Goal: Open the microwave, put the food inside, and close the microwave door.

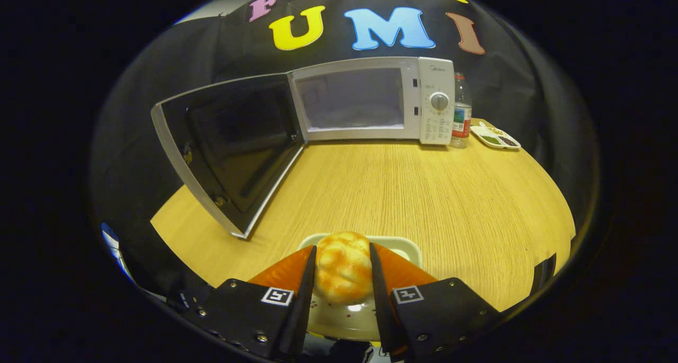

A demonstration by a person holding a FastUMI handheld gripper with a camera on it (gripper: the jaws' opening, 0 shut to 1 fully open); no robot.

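My gripper (343,270) — two black blocks with screws, square coded markers on top, orange fingers (286,270) with black pads.

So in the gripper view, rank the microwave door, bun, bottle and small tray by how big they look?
1. microwave door, swung open
2. bun, between the gripper fingers, enlarged by nearness
3. bottle and small tray: alike, far off, unsure

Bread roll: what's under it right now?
A pale plate sits below the bread roll, which the gripper fingers press from both sides. Whether the roll touches the plate is hidden.
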